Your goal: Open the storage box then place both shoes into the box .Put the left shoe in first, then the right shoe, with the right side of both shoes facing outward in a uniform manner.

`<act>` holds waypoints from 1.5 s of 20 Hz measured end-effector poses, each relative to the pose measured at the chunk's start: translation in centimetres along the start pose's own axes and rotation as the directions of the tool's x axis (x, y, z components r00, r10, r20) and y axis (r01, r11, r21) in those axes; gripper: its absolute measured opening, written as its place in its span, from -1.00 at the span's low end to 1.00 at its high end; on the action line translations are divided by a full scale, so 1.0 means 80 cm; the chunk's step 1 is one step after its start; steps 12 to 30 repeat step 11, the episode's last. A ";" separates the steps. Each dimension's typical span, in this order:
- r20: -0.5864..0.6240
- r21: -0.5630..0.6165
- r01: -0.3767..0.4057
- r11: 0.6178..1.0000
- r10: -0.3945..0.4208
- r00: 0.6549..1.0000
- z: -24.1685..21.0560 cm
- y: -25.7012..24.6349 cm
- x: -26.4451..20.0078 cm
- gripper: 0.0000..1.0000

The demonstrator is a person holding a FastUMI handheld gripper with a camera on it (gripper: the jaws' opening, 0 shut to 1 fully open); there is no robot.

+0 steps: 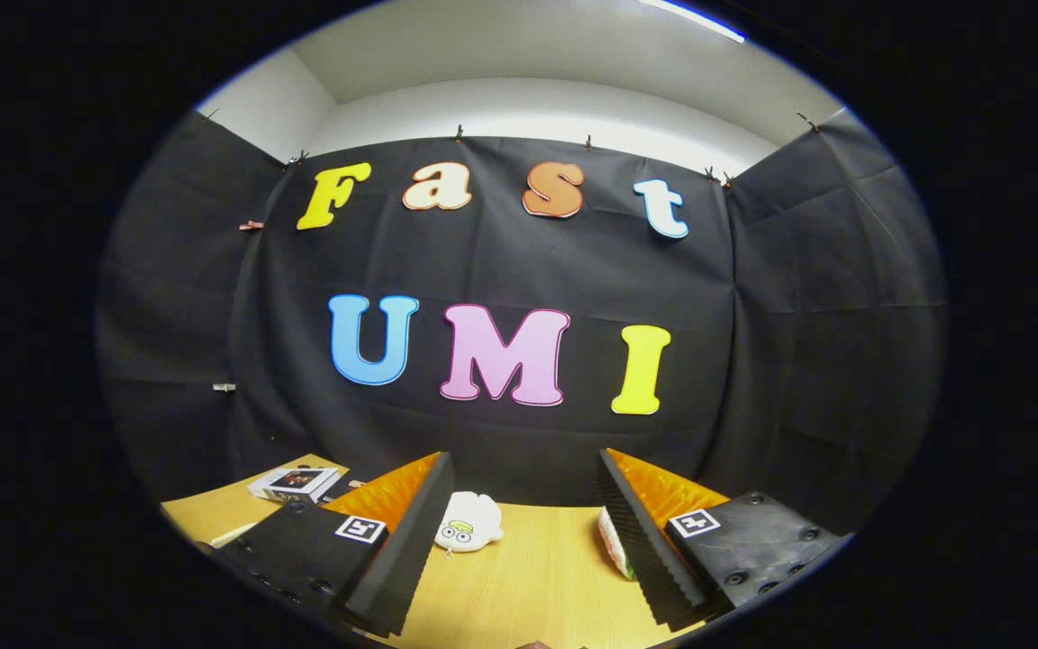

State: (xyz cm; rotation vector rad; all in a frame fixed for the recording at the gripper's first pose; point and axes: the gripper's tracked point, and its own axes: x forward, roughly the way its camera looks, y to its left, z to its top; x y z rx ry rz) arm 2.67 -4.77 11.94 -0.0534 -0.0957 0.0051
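Note:
My gripper [523, 469] is held level above a wooden table [537, 577], its two fingers spread wide apart with nothing between them. Just ahead of the left finger [411, 541] lies a white shoe [469, 523] with a cartoon-eyes decoration, resting on the table. A second white shoe [614, 545] with a coloured edge peeks out beside the right finger [641, 541], mostly hidden behind it.
A small white box with a dark picture on its top [294, 484] lies on the table beyond the left finger, with a pale flat object [231, 534] nearer. The black cloth wall rises close behind the table's far edge.

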 end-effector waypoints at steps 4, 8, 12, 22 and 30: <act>-0.057 -0.014 -0.036 0.999 0.035 0.998 -0.052 0.008 -0.006 0.95; -0.058 -0.051 -0.048 0.998 0.045 0.997 -0.061 0.016 -0.020 0.95; -0.046 -0.042 -0.060 0.997 0.058 0.997 -0.062 0.023 -0.030 0.96; -0.046 -0.042 -0.060 0.997 0.058 0.997 -0.062 0.023 -0.030 0.96; -0.046 -0.042 -0.060 0.997 0.058 0.997 -0.062 0.023 -0.030 0.96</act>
